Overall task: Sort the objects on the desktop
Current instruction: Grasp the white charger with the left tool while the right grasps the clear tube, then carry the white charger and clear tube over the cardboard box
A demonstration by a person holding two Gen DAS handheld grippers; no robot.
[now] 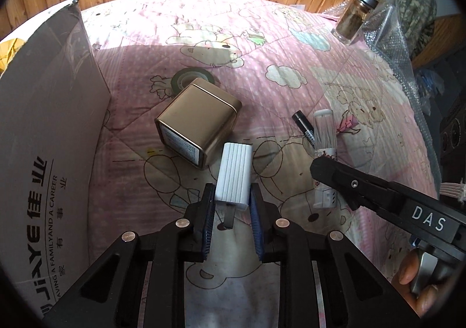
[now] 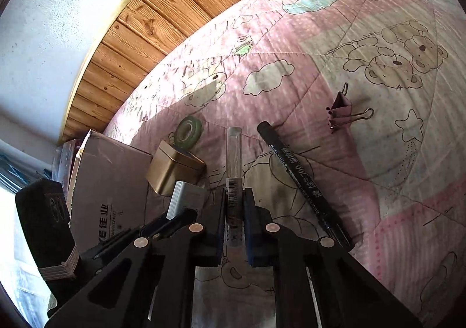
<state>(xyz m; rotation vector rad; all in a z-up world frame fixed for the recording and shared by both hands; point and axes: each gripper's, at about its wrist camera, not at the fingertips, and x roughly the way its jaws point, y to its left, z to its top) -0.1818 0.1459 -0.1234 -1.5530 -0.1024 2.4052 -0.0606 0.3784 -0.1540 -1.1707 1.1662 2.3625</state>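
Beside gold tin (image 1: 198,121): left gripper (image 1: 232,205) clamps white case (image 1: 234,176), long axis pointing away; right gripper (image 2: 234,211) clamps clear tube (image 2: 234,165), likewise.

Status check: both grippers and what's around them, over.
Left gripper shut on white charger. Right gripper shut on clear tube. Gold tin just ahead of charger, marker right beside tube; cardboard box at left.

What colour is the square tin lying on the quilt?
Gold, with a white label on one end. The tin shows best in the left wrist view.
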